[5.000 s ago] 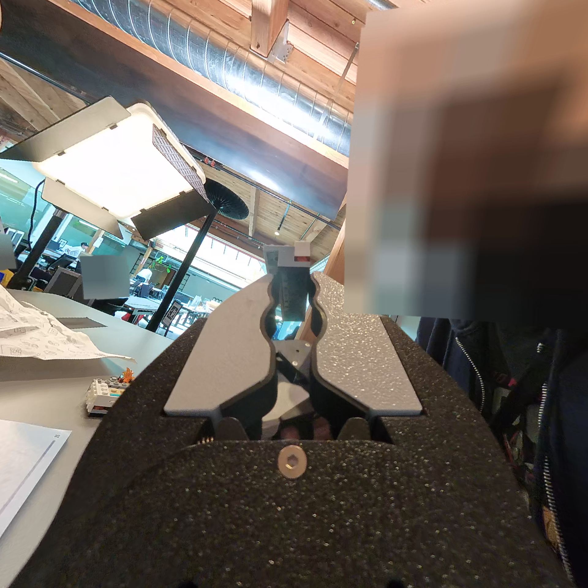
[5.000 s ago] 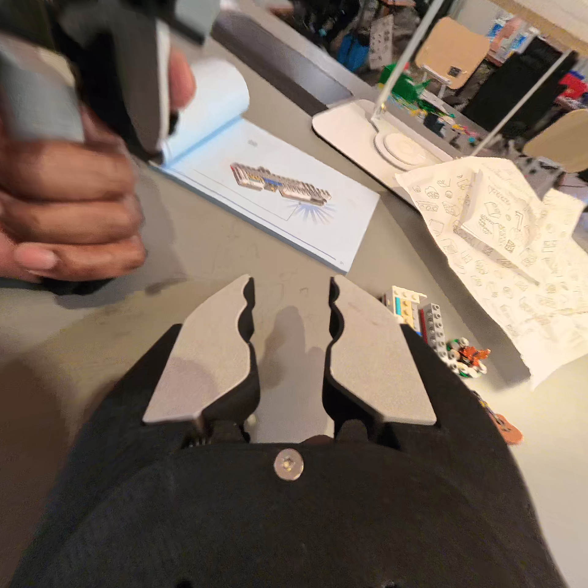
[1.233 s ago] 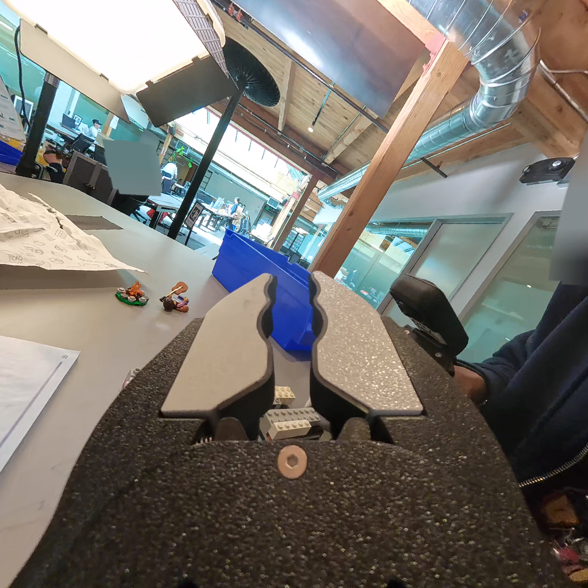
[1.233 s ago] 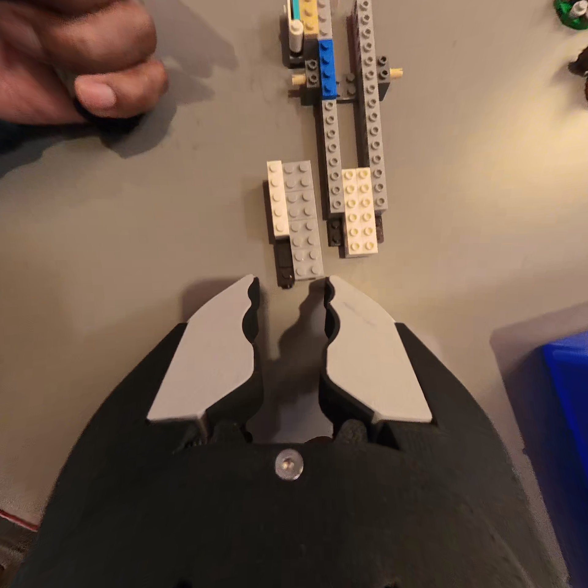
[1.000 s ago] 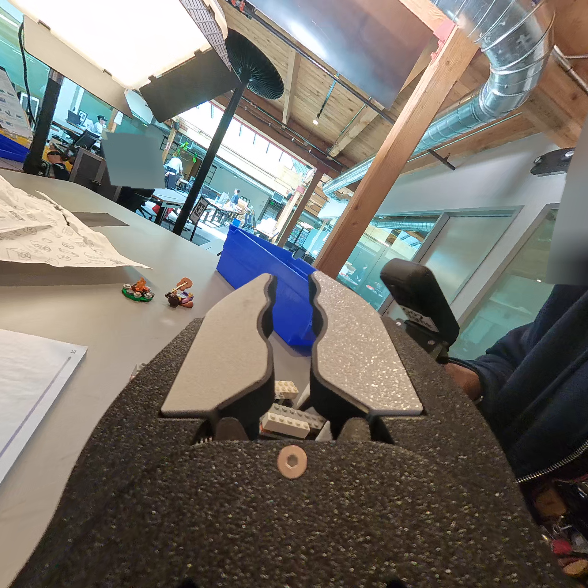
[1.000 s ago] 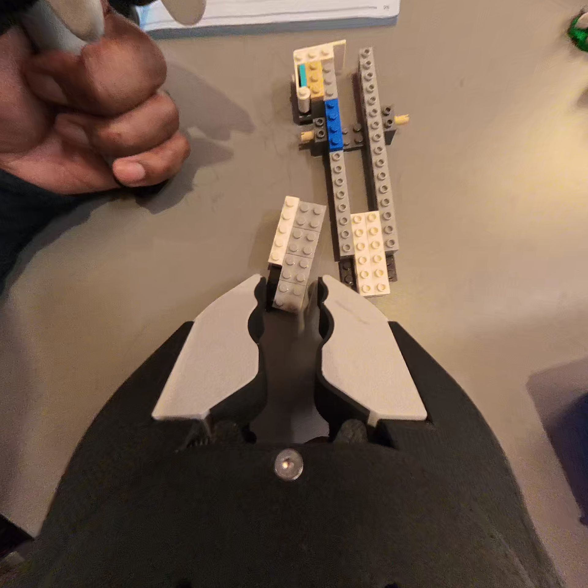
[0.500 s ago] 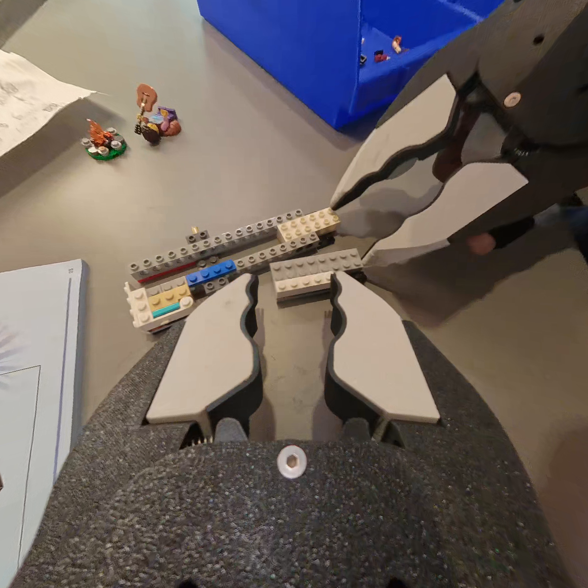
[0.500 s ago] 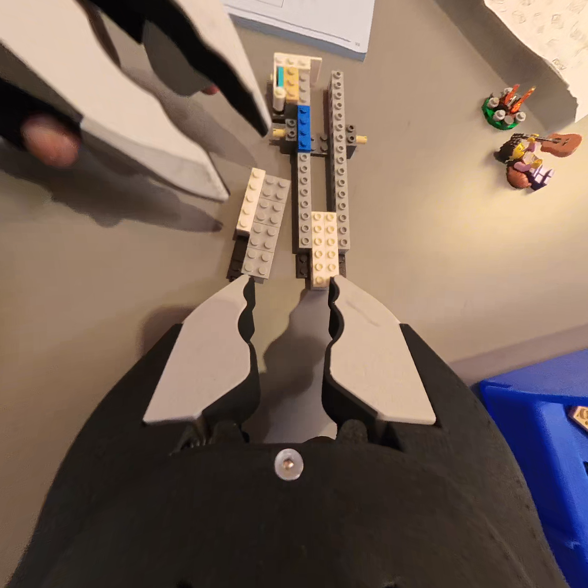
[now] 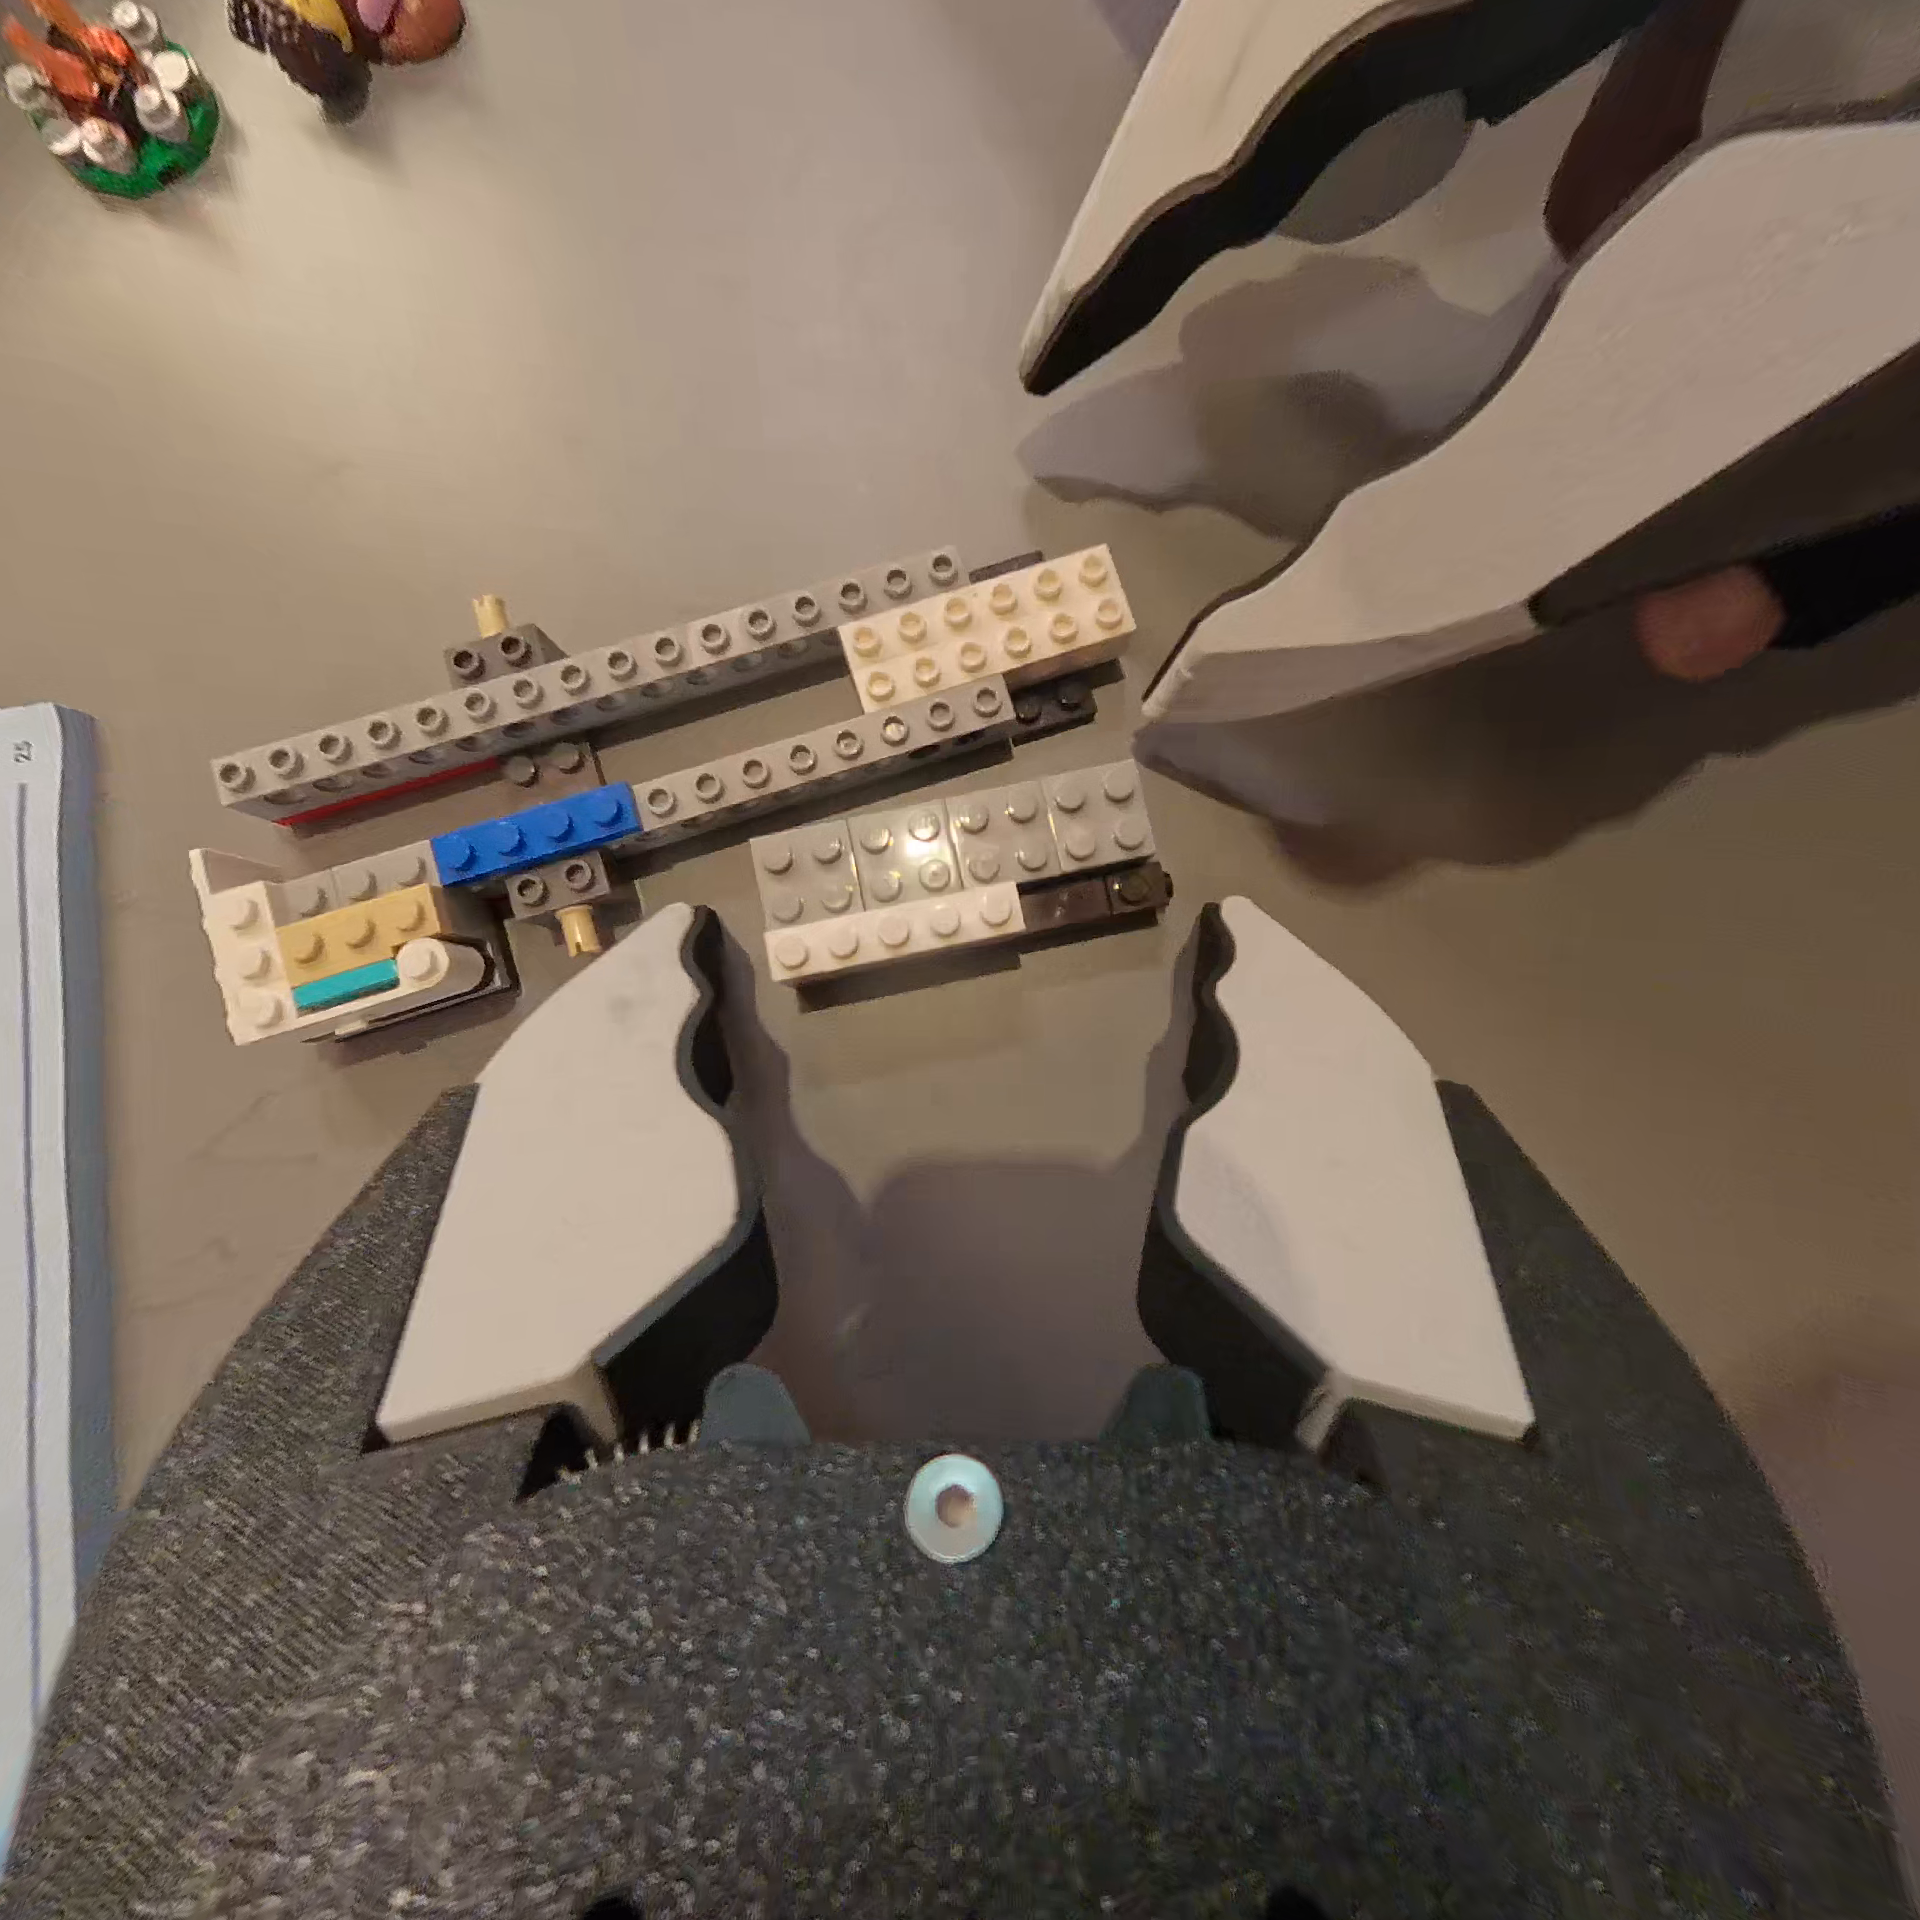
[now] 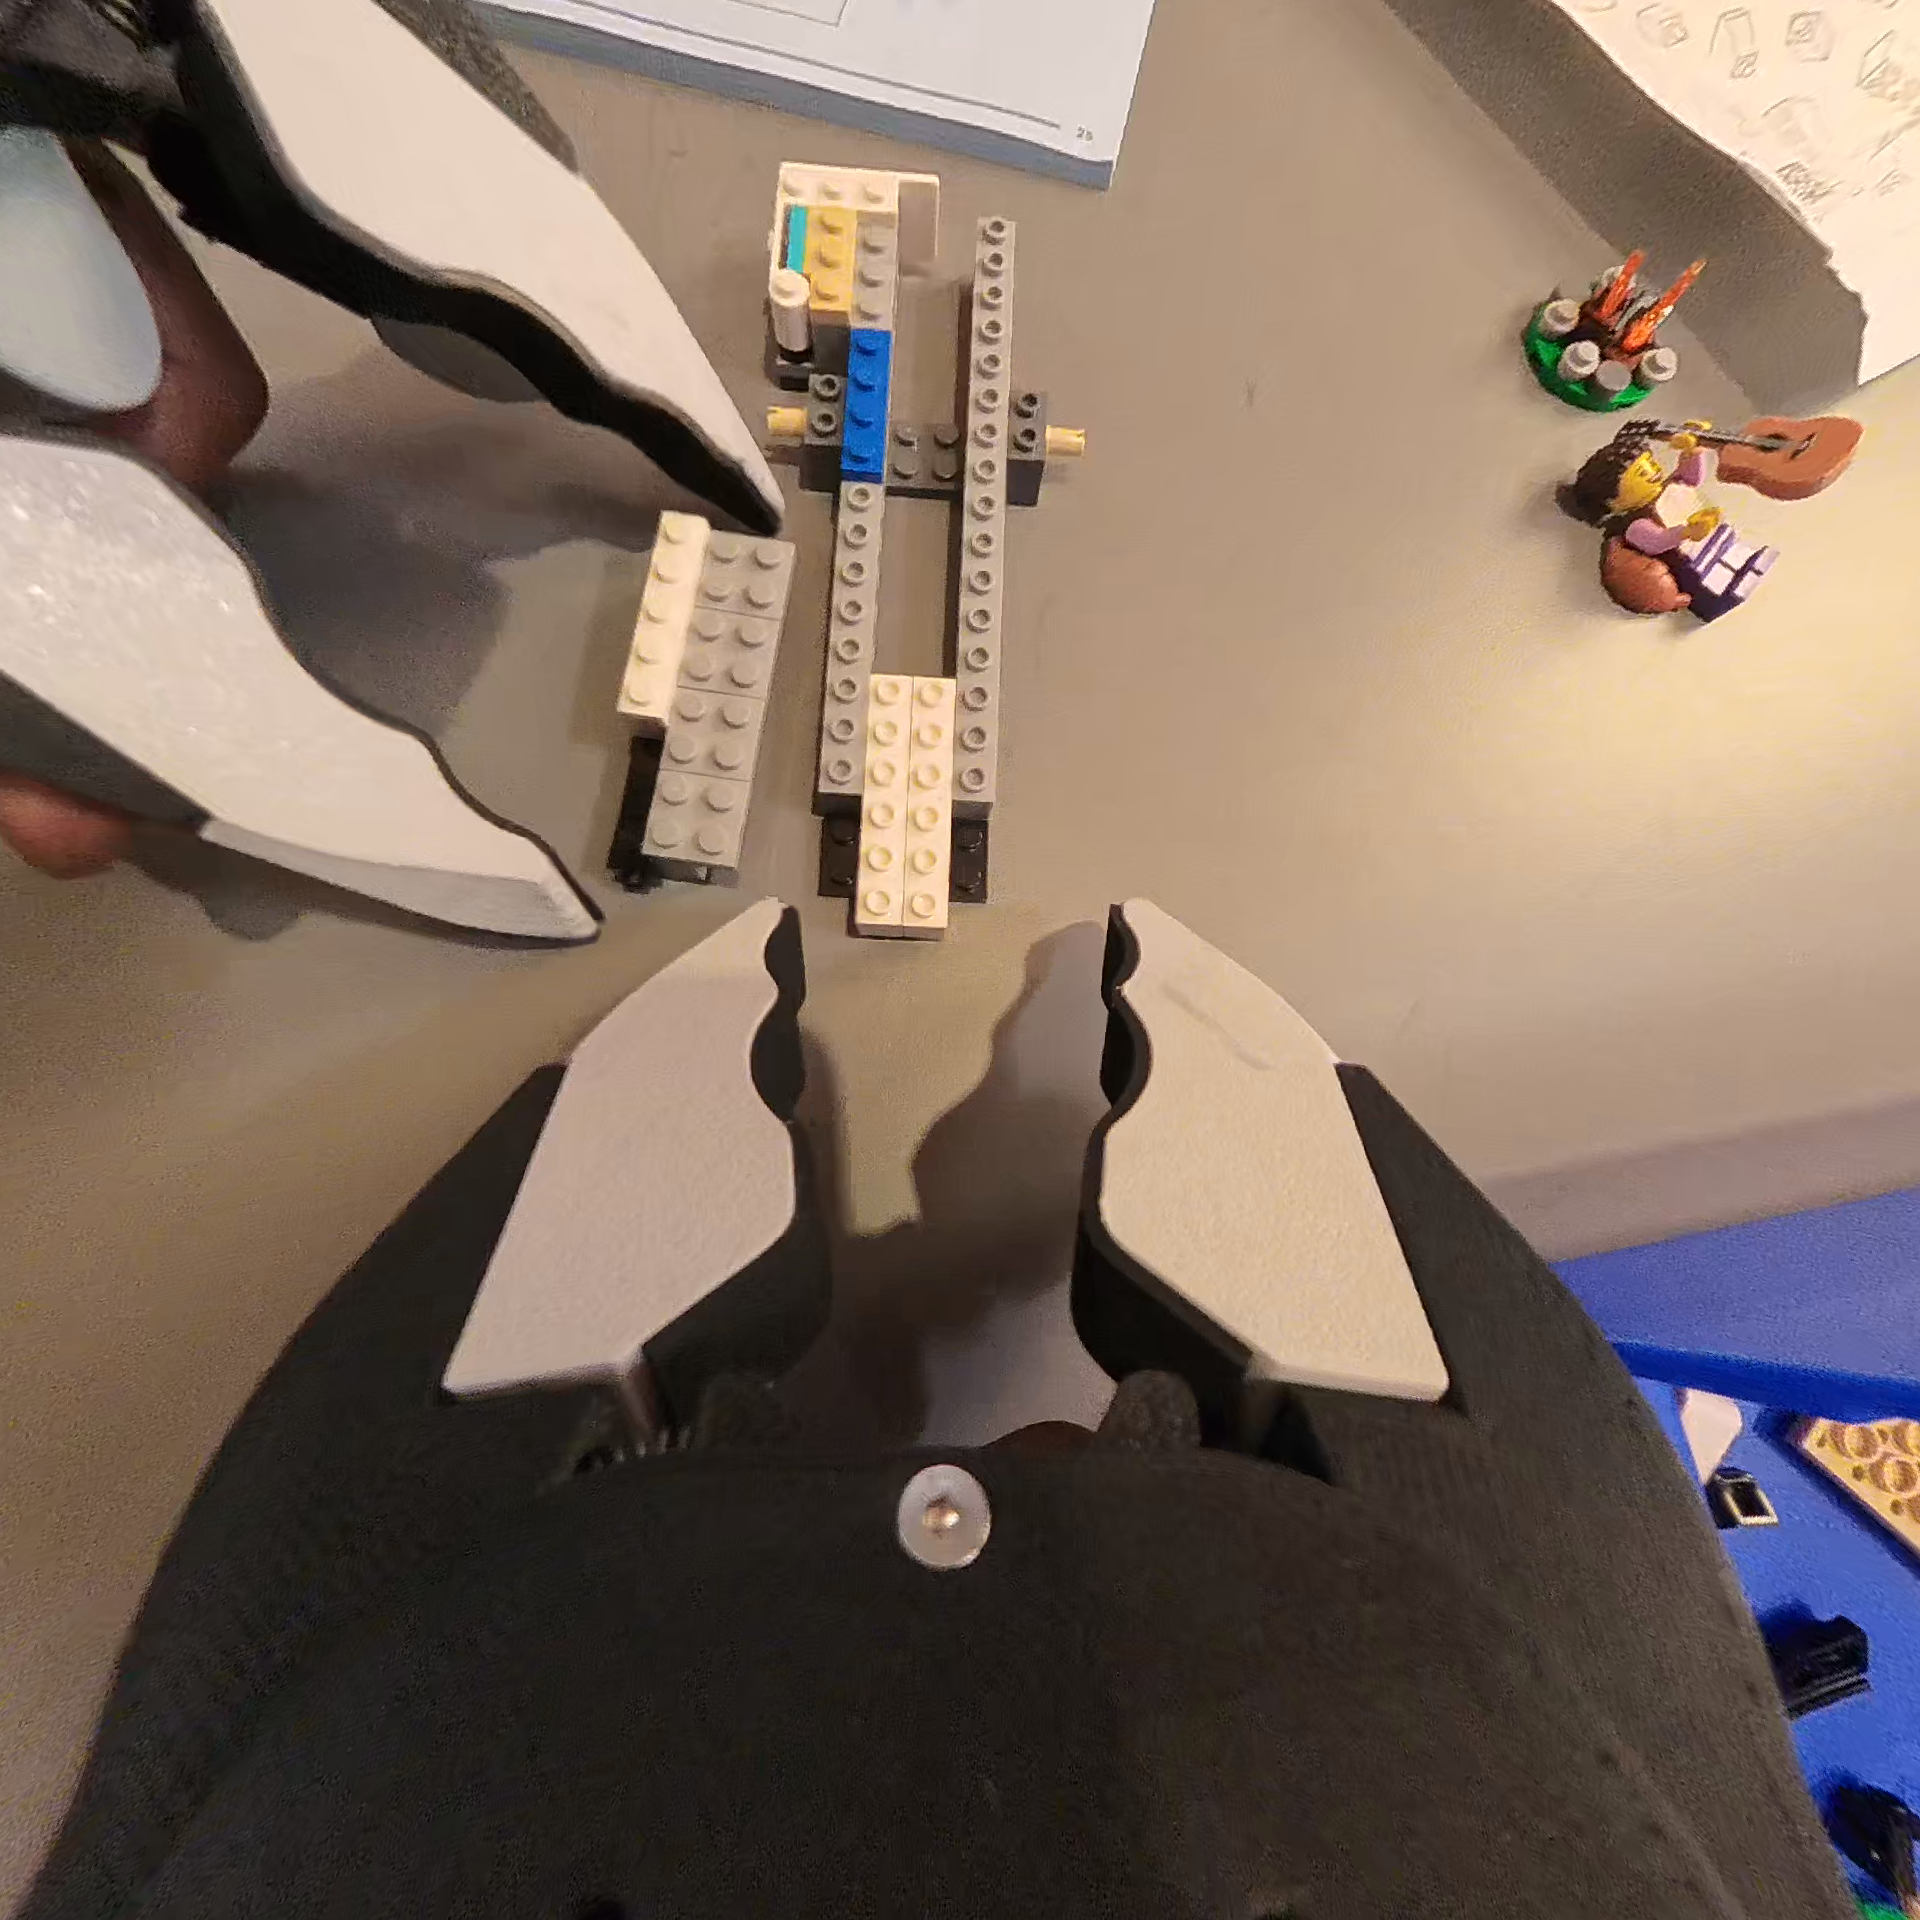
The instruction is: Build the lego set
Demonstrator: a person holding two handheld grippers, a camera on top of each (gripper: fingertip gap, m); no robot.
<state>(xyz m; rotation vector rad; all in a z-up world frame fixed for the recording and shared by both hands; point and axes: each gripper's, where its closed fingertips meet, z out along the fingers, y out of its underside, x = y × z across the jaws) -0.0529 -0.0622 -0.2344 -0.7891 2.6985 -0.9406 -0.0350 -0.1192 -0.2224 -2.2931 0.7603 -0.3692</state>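
Both tongs hang over a grey table (image 9: 727,312) and neither holds anything. The left gripper (image 9: 956,914) has its jaws spread wide, and between and just beyond its fingertips lies a short brick piece (image 9: 956,883), grey studs on top with a white strip along the near side and a black bit at one end; the pads stand clear of it on either side, with table showing in the gaps. Just behind that piece, nearly touching it, lies a long brick frame (image 9: 665,707): two grey studded beams side by side, a cream plate (image 9: 987,634) bridging them at one end, a blue brick and a white, tan and teal cluster at the other. The right gripper (image 10: 951,914) is open too, less widely, its fingertips pointed at the cream end of the frame and stopping just short of it. In its view the left gripper comes in from the side, one fingertip just beside the far end of the short piece. Toward the far side of the table sit a small green campfire model (image 10: 1595,343) and a toy figure with a guitar (image 10: 1704,509), well apart from the frame. An open booklet (image 10: 883,62) lies beyond the frame's cluster end, with crumpled printed paper (image 10: 1787,94) farther along, and a blue bin (image 10: 1818,1455) stands beside the right gripper.
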